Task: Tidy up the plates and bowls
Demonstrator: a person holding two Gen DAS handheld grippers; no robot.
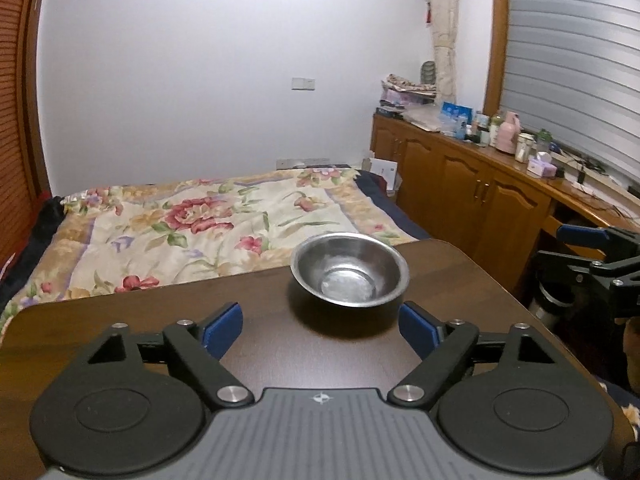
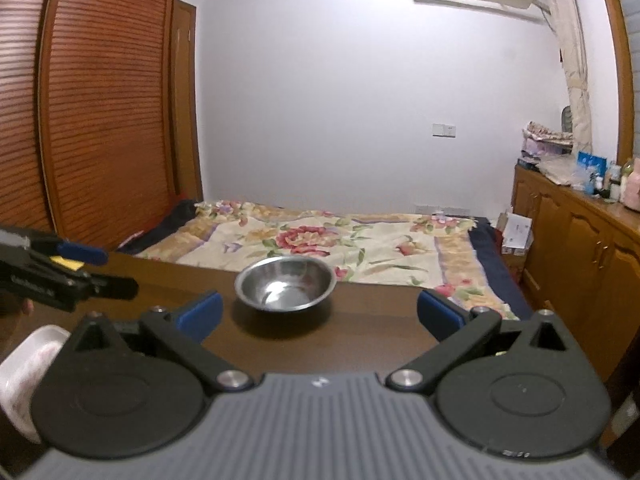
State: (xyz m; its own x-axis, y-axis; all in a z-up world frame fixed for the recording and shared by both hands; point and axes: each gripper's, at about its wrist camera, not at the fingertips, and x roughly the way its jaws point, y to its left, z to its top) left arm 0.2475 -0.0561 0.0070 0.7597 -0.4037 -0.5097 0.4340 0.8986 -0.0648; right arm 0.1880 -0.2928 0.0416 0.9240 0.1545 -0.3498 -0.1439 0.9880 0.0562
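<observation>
**Steel bowl alone near the table's far edge, both grippers wide**

The steel bowl (image 1: 350, 270) sits upright near the far edge of the dark table (image 1: 120, 320), nothing inside. Only the right wrist view catches a white dish (image 2: 28, 364) at the left edge. The left gripper (image 1: 320, 330) and the right gripper (image 2: 318, 314) tilt downward short of the bowl, jaws spread and empty.
</observation>
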